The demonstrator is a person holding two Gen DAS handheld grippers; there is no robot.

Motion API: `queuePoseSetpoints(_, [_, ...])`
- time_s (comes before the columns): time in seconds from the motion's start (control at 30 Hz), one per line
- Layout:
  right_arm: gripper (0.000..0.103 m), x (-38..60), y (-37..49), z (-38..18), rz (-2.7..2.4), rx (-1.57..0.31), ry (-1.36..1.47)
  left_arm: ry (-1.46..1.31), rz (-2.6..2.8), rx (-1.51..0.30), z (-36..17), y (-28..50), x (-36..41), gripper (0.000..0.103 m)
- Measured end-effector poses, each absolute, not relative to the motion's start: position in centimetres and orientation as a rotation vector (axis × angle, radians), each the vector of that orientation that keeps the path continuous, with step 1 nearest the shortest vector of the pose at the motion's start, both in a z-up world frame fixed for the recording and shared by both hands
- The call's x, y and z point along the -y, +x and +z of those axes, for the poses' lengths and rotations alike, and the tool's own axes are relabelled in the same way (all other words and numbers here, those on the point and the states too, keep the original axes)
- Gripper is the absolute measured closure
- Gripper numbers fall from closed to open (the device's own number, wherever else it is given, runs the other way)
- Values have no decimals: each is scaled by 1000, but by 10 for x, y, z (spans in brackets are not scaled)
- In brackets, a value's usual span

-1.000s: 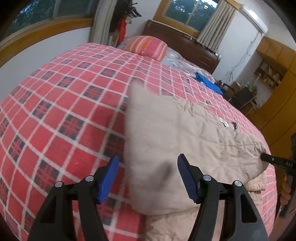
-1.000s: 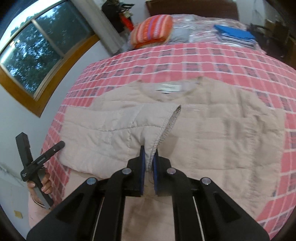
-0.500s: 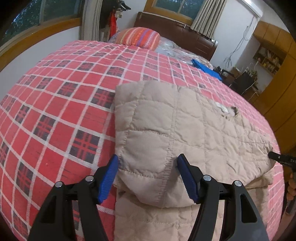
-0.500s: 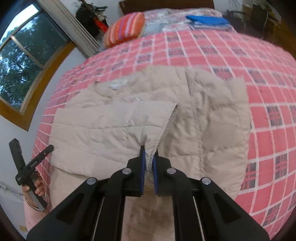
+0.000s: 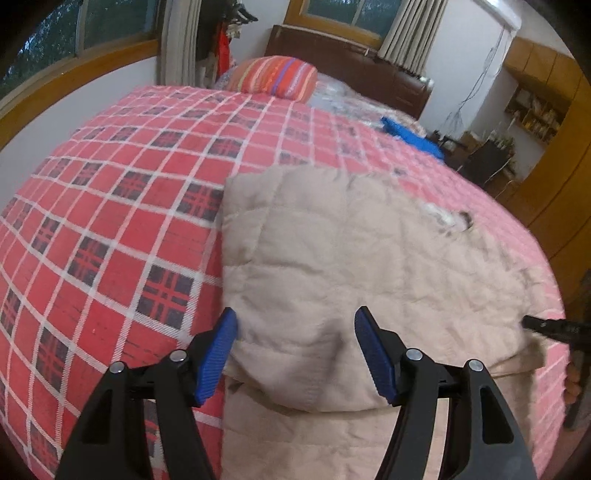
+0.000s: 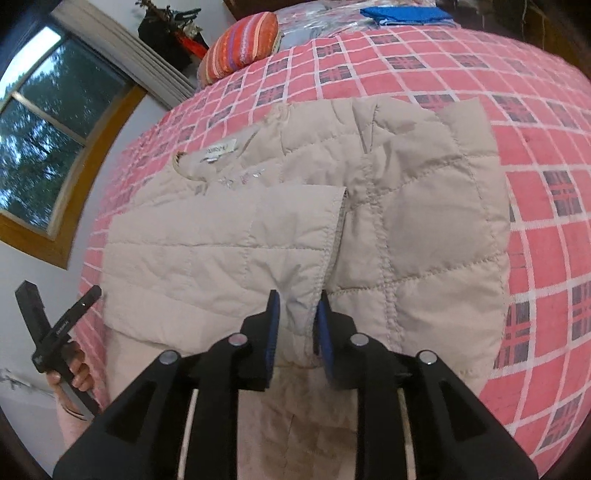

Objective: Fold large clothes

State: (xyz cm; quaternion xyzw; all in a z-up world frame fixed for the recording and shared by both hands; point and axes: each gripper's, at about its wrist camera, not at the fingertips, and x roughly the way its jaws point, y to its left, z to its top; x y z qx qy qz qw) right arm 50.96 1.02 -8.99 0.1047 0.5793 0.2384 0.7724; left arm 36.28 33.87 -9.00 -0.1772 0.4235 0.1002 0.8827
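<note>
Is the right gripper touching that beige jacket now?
Cannot tell. In the right wrist view the right gripper stands partly open astride the sleeve edge of the jacket; cloth fills the space between, but contact with either blue pad is not plain.

striped pillow [image 5: 275, 76], blue cloth [image 6: 402, 14], window [image 6: 40, 144]

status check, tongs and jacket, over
Left tongs open over folded sleeve. Right tongs parted, sleeve cuff between pads. Beige jacket flat on plaid bed, nothing blocking.
</note>
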Motion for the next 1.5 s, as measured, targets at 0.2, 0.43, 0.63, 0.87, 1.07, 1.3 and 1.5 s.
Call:
queuePoseSetpoints(0.2, [76,-5,513,-87,488,-1254,214,-295,173,-897,-85,376,-309,36])
queuePoseSetpoints(0.43, [76,-14,519,-99,492,-1270,214,-269,189,-926,-108,390,-302,36])
queuePoseSetpoints(0.63, [87,-22,518,-100,496,-1252,171,-281,183,-922,-110,390,-303,36])
queuePoseSetpoints(0.87, [91,-8,514,-84,509,-1220,175,-254,154,-885,-98,381,-288,36])
queuePoseSetpoints(1.07, [95,0,512,-87,486,-1224,150,-229,129,-872,-97,378,-276,36])
queuePoseSetpoints(1.3, [95,-2,513,-103,489,-1244,140,-234,113,-884,-105,379,-277,36])
queuePoseSetpoints(1.5, [94,-7,514,-109,480,-1249,110,-247,104,-887,-110,380,-281,36])
